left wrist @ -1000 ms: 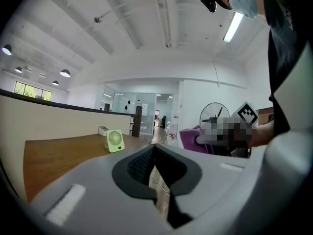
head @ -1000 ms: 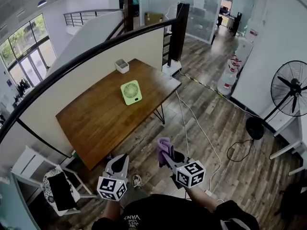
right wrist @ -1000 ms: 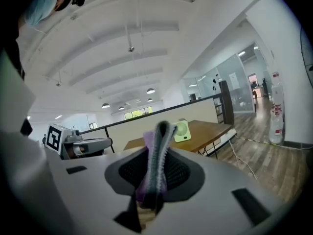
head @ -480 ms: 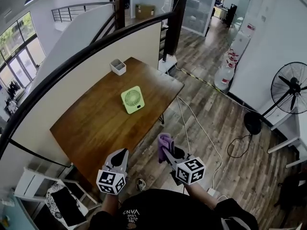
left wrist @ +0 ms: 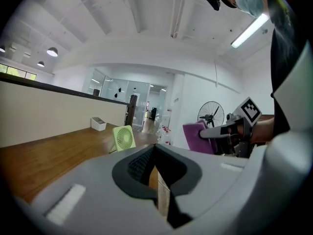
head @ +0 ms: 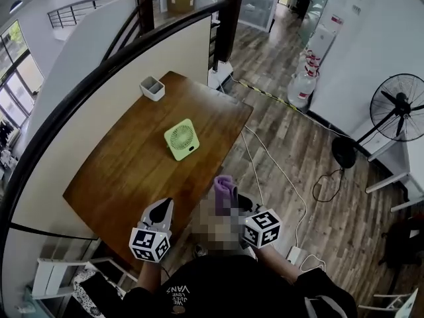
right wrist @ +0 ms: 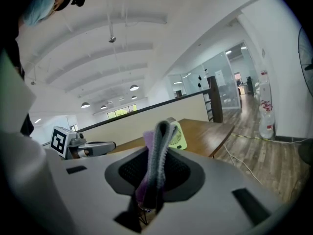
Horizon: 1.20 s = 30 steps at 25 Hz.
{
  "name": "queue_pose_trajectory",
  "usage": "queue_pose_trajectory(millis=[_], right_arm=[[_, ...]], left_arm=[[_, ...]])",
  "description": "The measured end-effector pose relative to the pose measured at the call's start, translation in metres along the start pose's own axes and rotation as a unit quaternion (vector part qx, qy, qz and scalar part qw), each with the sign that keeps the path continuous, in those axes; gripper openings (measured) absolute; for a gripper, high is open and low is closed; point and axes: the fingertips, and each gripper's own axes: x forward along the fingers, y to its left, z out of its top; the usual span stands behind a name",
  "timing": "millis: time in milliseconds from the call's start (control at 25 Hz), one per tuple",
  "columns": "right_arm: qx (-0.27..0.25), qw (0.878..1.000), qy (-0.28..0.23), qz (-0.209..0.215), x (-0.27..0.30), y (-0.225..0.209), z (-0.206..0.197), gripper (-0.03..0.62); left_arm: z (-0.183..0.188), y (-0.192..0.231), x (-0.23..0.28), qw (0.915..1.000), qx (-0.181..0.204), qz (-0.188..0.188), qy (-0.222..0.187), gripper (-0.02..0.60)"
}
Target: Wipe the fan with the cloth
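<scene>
A small green fan point(head: 181, 139) stands on the wooden table point(head: 126, 171), in front of both grippers; it also shows in the left gripper view point(left wrist: 124, 137) and the right gripper view point(right wrist: 178, 136). My left gripper point(head: 162, 211) hovers over the table's near corner, jaws shut with nothing between them point(left wrist: 155, 153). My right gripper point(head: 228, 201) is just off the table's near edge, above the floor. It is shut on a folded purple cloth point(head: 224, 189) that sticks up from the jaws point(right wrist: 156, 155). From the left gripper view the cloth point(left wrist: 199, 137) shows at the right.
A white box point(head: 152, 88) sits at the table's far corner. A cream partition with a dark rail point(head: 99, 71) runs along the table's far side. On the floor are cables point(head: 265, 171), a power strip point(head: 295, 256), a water bottle point(head: 301, 85) and a tall pedestal fan point(head: 396, 108).
Both grippers and the head have moved closer to the table; the left gripper now reaches over its near corner. The cloth stays in the right gripper.
</scene>
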Motion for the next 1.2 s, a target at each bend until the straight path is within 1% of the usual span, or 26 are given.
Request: queue_pose_trajectory(millis=[120, 240, 360, 520, 800, 960, 1080, 1200], right_arm=[[0.001, 1.000, 0.006, 0.003, 0.016, -0.011, 0.004, 0.084], [0.000, 1.000, 0.009, 0.013, 0.033, -0.021, 0.008, 0.084], [-0.004, 0.999, 0.020, 0.032, 0.047, -0.034, 0.012, 0.084], [-0.016, 0.997, 0.037, 0.068, 0.062, -0.054, 0.019, 0.084], [-0.050, 0.987, 0.063, 0.142, 0.086, -0.080, 0.029, 0.084], [-0.067, 0.978, 0.078, 0.181, 0.095, -0.094, 0.030, 0.084], [-0.083, 0.972, 0.085, 0.203, 0.105, -0.101, 0.034, 0.084], [-0.093, 0.968, 0.087, 0.215, 0.119, -0.104, 0.035, 0.084]], left_arm=[[-0.005, 0.011, 0.011, 0.9999, -0.007, 0.008, 0.008, 0.012], [-0.009, 0.024, 0.023, 0.9995, -0.014, 0.023, 0.014, 0.012], [-0.009, 0.031, 0.034, 0.9984, -0.023, 0.048, 0.018, 0.012], [-0.007, 0.035, 0.052, 0.9954, -0.035, 0.087, 0.018, 0.012], [-0.011, 0.033, 0.078, 0.9858, -0.065, 0.155, 0.005, 0.012], [-0.018, 0.028, 0.085, 0.9779, -0.085, 0.191, 0.000, 0.014], [-0.022, 0.029, 0.090, 0.9726, -0.095, 0.212, -0.001, 0.014], [-0.027, 0.037, 0.093, 0.9692, -0.102, 0.224, 0.008, 0.014]])
